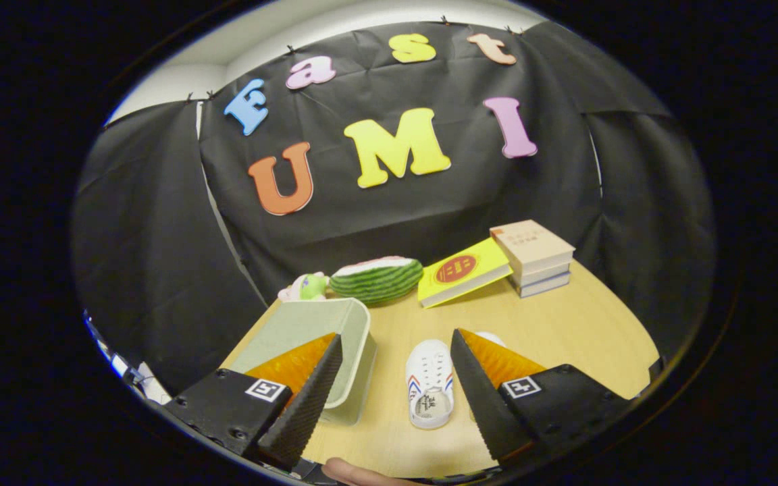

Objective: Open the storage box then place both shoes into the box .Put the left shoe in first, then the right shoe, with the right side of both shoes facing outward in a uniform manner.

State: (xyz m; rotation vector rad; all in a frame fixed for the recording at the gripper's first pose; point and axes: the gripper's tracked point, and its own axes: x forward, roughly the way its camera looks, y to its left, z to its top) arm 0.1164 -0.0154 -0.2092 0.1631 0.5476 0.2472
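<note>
A pale green storage box (355, 337) stands on the wooden table (564, 324), partly behind my left finger; its top looks flat, like a lid resting shut. A white shoe (428, 381) with red and blue stripes lies on the table between my fingers, close to the right one, its opening toward me. A second white shoe (494, 336) peeks out from behind the right finger, mostly hidden. My gripper (396, 335) hovers above the table, open, with nothing touching its fingers.
Beyond the box lie a watermelon-shaped plush (377, 278) and a small green and pink toy (306, 287). A yellow book (463, 271) leans on a stack of books (534, 256) at the table's far right. A person's fingertip (342, 469) shows below the gripper.
</note>
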